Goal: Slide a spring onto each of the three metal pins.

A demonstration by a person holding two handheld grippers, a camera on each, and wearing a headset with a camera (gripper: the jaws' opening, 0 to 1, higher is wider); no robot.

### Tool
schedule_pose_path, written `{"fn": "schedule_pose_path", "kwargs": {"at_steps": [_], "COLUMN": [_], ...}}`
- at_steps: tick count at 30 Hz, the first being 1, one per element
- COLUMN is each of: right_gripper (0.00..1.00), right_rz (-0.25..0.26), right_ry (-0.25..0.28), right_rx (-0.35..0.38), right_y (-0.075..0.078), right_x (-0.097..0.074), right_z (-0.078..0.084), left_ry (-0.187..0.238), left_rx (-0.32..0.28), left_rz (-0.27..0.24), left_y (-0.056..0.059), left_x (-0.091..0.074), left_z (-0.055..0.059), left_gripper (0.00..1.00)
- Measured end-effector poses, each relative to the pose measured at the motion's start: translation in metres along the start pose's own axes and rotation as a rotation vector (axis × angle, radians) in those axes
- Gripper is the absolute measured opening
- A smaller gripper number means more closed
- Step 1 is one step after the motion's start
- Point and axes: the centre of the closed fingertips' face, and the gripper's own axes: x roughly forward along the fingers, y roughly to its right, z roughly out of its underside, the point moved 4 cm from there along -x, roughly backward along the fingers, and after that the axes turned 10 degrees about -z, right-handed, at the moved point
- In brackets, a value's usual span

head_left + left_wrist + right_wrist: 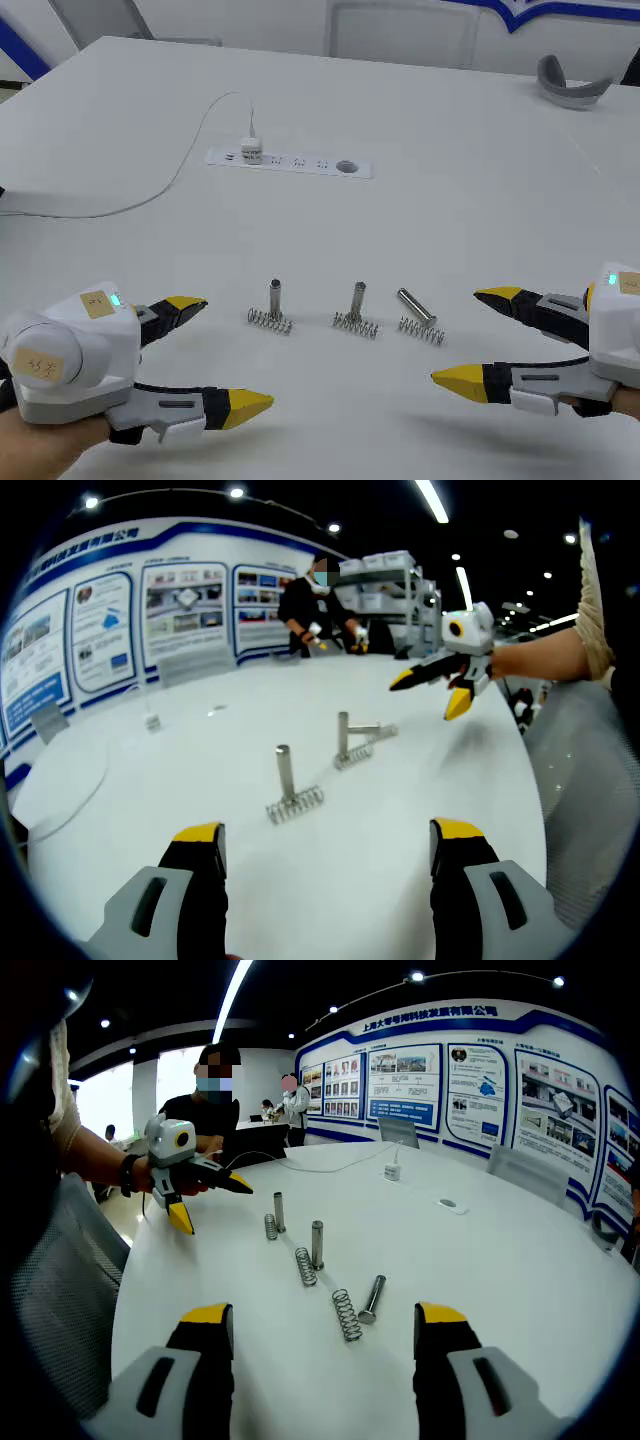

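Left gripper (237,350), right gripper (457,335) gaping empty; between them 2 upright pins (275,296), 1 lying, 3 springs (270,320) beside.

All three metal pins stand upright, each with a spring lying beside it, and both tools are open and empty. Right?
Not quite. The left pin and middle pin stand upright, but the right pin lies on its side, as the head view shows. The rest holds: a spring lies by each pin, and the left tool and right tool are open and empty.
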Motion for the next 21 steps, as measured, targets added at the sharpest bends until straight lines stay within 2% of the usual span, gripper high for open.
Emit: {"fn": "schedule_pose_path", "kwargs": {"at_steps": [21], "right_gripper": [0.74], "right_rz": [0.007], "right_ry": [-0.004], "right_rx": [0.007], "right_y": [0.0018], "right_x": [-0.0012], "right_z": [0.0016], "left_ry": [0.002], "left_rx": [0.000], "left_rz": [0.005], "left_y": [0.0004], "left_x": [0.0017], "left_z": [-0.0012], "left_gripper": [0.85]}}
